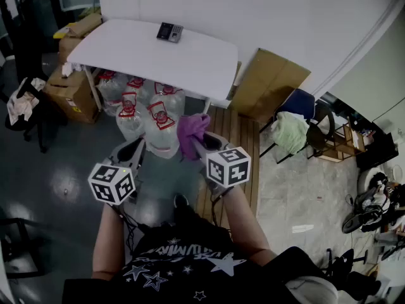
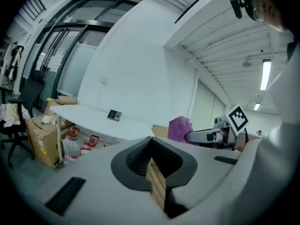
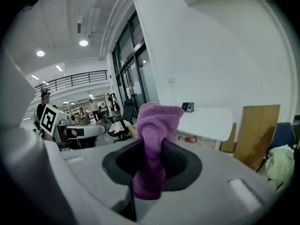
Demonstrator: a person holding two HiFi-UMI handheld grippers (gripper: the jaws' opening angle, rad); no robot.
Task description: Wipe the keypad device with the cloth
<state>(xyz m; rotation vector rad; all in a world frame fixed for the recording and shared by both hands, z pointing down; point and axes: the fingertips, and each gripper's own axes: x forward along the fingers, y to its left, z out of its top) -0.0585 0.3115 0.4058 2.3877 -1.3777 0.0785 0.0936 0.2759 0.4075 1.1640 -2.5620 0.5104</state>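
The keypad device [image 1: 169, 31] is a small dark box lying near the far edge of the white table [image 1: 126, 56], well ahead of both grippers. My right gripper [image 1: 201, 141] is shut on a purple cloth [image 1: 192, 132], which sticks up out of the jaws as a bunched wad. In the right gripper view the cloth [image 3: 154, 135] fills the space between the pads, with the keypad device [image 3: 188, 107] small behind it. My left gripper [image 1: 135, 147] is held level beside it, shut and with nothing in it. In the left gripper view the keypad device [image 2: 114, 115] lies far off on the table.
Several large water bottles [image 1: 147, 109] stand under the table. Cardboard boxes [image 1: 71, 90] sit at its left end and a flat cardboard sheet [image 1: 269, 84] leans at its right. A wooden pallet [image 1: 234, 132] lies on the floor. A chair with a green cloth [image 1: 291, 132] stands at right.
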